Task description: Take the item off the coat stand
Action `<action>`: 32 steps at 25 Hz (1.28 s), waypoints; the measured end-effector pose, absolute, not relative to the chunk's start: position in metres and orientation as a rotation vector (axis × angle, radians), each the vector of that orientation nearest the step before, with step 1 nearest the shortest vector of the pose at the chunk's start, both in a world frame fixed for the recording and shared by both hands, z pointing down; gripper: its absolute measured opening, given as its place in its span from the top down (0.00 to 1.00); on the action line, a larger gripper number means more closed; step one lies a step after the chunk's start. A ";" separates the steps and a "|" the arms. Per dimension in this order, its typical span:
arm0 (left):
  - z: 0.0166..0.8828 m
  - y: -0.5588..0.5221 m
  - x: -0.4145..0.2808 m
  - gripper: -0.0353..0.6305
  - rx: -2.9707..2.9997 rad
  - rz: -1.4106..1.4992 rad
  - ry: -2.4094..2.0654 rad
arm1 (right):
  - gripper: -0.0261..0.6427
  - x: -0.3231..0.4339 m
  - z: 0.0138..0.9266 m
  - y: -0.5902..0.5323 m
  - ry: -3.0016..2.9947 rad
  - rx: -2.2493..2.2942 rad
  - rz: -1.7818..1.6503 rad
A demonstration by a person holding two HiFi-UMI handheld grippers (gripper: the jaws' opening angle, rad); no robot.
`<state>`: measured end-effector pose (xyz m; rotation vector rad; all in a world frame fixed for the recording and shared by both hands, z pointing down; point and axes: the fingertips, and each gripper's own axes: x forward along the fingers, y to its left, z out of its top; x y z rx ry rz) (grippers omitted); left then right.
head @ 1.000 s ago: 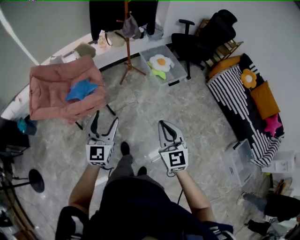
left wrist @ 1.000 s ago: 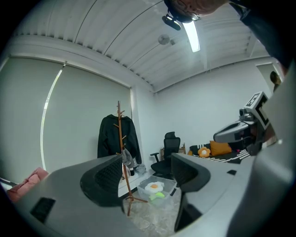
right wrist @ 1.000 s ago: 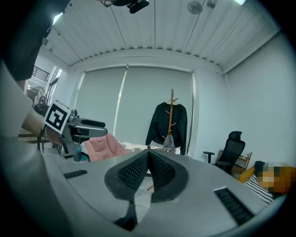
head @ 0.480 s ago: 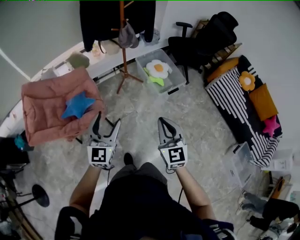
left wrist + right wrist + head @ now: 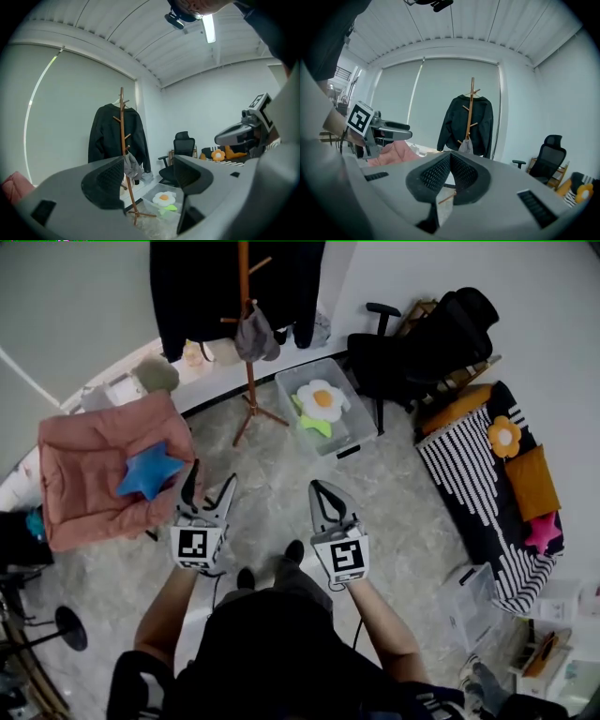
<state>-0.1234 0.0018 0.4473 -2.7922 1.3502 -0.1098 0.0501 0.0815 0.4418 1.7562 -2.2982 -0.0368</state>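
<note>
Grey stone floor (image 5: 281, 451) lies open between the coat stand (image 5: 247, 352) and the left tongs (image 5: 210, 481), spread, and the right tongs (image 5: 320, 487), pressed together.

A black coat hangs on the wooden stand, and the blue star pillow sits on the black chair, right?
Not quite. The coat does hang on the stand, but the star pillow sits on the pink armchair, not the black chair. The head view shows it.

The coat stand (image 5: 248, 381) is bare, smooth wood.
</note>
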 end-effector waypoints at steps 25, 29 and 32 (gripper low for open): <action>0.476 -0.360 0.003 0.46 -2.717 -0.198 1.438 | 0.93 0.149 0.463 -0.203 -2.302 1.656 0.016; 0.493 -0.404 0.016 0.46 -2.708 -0.229 1.476 | 0.93 0.161 0.473 -0.236 -2.314 1.643 0.029; 0.507 -0.427 0.024 0.46 -2.690 -0.244 1.523 | 0.93 0.171 0.482 -0.254 -2.328 1.611 0.035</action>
